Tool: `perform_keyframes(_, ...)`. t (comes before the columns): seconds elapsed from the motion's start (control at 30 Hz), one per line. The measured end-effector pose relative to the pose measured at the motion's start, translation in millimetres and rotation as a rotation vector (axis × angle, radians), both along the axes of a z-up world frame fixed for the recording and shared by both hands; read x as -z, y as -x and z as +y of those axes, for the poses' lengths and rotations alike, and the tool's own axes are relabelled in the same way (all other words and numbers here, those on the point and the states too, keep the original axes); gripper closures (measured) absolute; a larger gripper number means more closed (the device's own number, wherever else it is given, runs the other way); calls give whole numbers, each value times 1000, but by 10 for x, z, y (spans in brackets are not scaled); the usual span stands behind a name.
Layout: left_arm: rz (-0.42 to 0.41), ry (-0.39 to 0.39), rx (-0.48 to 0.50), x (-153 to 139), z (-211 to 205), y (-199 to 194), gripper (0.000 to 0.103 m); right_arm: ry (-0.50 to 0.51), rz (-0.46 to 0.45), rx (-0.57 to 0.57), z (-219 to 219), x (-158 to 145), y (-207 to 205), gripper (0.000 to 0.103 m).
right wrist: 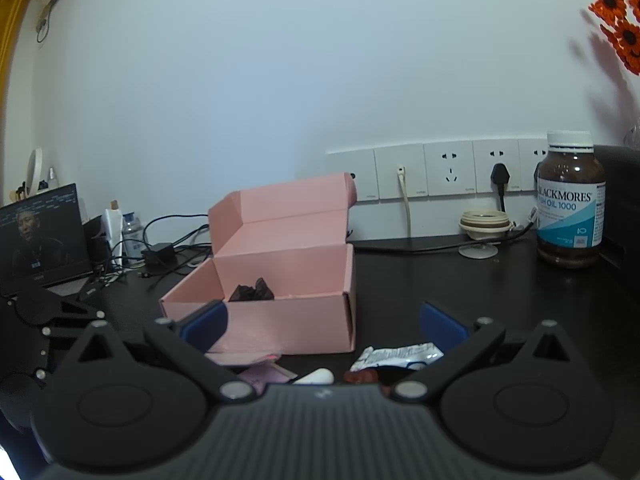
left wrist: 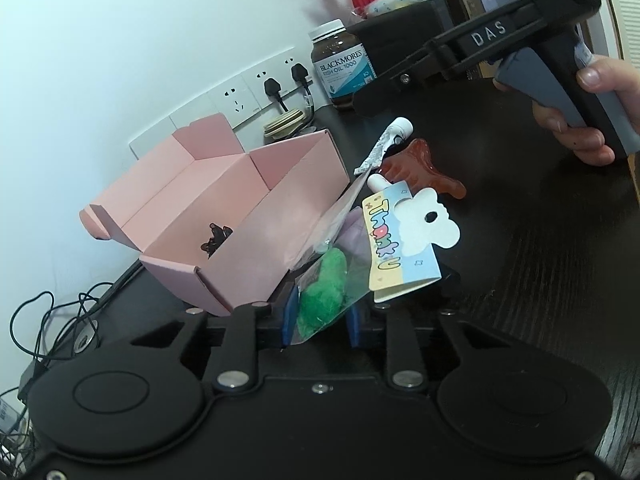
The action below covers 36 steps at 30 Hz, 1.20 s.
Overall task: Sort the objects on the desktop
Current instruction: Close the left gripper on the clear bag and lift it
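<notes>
My left gripper point(left wrist: 320, 316) is shut on a clear plastic bag point(left wrist: 324, 296) that holds green fluff and carries a "Thank U" card point(left wrist: 400, 240). It holds the bag beside the near corner of an open pink box point(left wrist: 240, 216), also in the right wrist view point(right wrist: 288, 312). A small dark item point(left wrist: 216, 238) lies inside the box point(right wrist: 252, 292). A white tube point(left wrist: 384, 144) and a reddish-brown comb point(left wrist: 420, 168) lie on the black desk. My right gripper point(right wrist: 324, 324) is open and empty above the tube point(right wrist: 400, 354), in front of the box.
A Blackmores fish oil bottle point(right wrist: 570, 200) stands at the back right by the wall sockets point(right wrist: 448, 170). A beige lid point(right wrist: 484, 224) sits near it. A laptop point(right wrist: 40, 236) and tangled cables point(right wrist: 168, 248) are at the left. Orange flowers point(right wrist: 616, 28) stand at the far right.
</notes>
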<state>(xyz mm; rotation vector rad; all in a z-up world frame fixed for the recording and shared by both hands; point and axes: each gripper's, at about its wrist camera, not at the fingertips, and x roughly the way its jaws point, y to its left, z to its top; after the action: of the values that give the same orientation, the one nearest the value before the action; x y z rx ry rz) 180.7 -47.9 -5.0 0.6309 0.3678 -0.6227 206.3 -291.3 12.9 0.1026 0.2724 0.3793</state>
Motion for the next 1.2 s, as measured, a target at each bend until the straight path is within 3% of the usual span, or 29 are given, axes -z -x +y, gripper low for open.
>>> perform_keyframes(0.23, 8, 61, 8, -69, 85, 72, 78, 3, -2, -3, 4, -5, -1, 1)
perform_keyframes(0.7, -2, 112, 2, -222, 122, 133, 78, -14, 6, -2, -16, -3, -21, 1)
perform_keyframes(1.03, 13, 54, -23, -102, 40, -18, 76, -17, 6, -2, -22, -1, -29, 1)
perform_keyframes(1.1, 4, 40, -33, -90, 3, -64, 69, -22, 8, -2, -32, -2, -29, 1)
perform_keyframes(1.17, -9, 20, -40, -81, -35, -96, 49, -27, 12, -2, -45, -1, -30, 1)
perform_keyframes(1.2, -22, 11, -43, -74, -49, -103, 44, -30, 13, -2, -51, -1, -30, 1)
